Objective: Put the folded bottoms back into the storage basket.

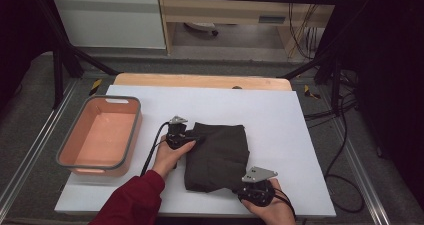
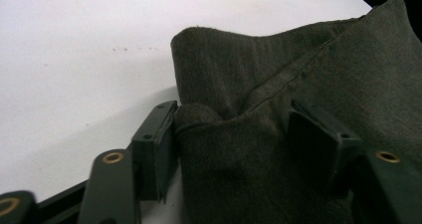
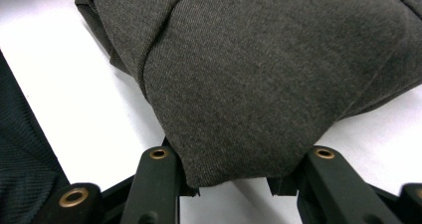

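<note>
Folded dark grey garment (image 1: 217, 156) lies on the white counter (image 1: 280, 115), between the two claws. Left claw (image 1: 192, 139) grips the garment's far-left corner. Right claw (image 1: 240, 189) pinches its near edge. Orange bin (image 1: 75, 135) sits beyond the left claw.

A white surface (image 1: 280, 115) is laid over a wooden tabletop (image 1: 200, 80). An orange bin (image 1: 100, 135) with a grey rim is set on the surface's left part. Black cables (image 1: 345, 135) are seen right of the surface, on the floor.
</note>
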A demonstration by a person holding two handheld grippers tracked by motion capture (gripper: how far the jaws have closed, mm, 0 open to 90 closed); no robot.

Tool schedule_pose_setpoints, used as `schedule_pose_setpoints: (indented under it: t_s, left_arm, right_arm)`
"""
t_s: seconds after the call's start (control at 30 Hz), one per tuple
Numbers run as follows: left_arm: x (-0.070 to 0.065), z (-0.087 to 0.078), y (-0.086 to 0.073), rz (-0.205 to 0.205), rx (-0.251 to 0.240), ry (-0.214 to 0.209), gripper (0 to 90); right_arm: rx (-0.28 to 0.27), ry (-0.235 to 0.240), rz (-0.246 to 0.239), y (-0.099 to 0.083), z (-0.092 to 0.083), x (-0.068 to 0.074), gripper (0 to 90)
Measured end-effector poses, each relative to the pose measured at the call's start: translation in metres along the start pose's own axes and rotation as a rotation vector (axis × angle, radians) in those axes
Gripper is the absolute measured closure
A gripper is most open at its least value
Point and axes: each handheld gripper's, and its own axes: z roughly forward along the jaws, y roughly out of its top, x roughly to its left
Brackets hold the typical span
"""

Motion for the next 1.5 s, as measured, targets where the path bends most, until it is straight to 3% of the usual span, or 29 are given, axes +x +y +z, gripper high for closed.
schedule_pose_setpoints:
  t_s: [0.03,0.13,0.33,0.57,0.73,1.03,1.27,1.37,1.5]
  left_arm:
    - [-0.001,-0.001,0.0,-0.004,-0.009,-0.015,50.2]
    - [-0.01,-0.003,0.001,0.042,-0.024,-0.002,74.1]
    - [-0.026,-0.014,0.009,0.08,-0.073,0.038,81.3]
    - [-0.041,-0.033,0.023,0.125,-0.152,0.037,82.0]
    - [-0.048,-0.043,0.033,0.161,-0.164,0.048,82.1]
    - [-0.051,-0.072,0.057,0.17,-0.205,0.043,82.1]
    - [-0.04,-0.106,0.079,0.172,-0.235,0.071,82.1]
    - [-0.03,-0.12,0.086,0.142,-0.243,0.075,82.1]
    - [-0.016,-0.137,0.094,0.102,-0.257,0.082,82.0]
  right_arm:
    - [0.001,-0.001,-0.001,0.0,0.0,0.0,65.2]
    - [-0.002,-0.014,-0.009,0.002,-0.002,0.002,67.7]
    - [-0.041,-0.039,-0.034,0.006,-0.01,0.004,69.1]
    - [-0.098,-0.054,-0.021,0.009,-0.019,0.005,69.3]
    - [-0.136,-0.049,-0.025,0.015,-0.025,0.008,69.3]
    - [-0.17,-0.038,-0.05,0.038,-0.031,0.021,69.3]
    - [-0.183,0.003,-0.097,0.074,-0.03,0.028,69.2]
    - [-0.191,0.026,-0.111,0.09,-0.028,0.03,69.3]
    - [-0.192,0.039,-0.165,0.111,-0.023,0.031,69.2]
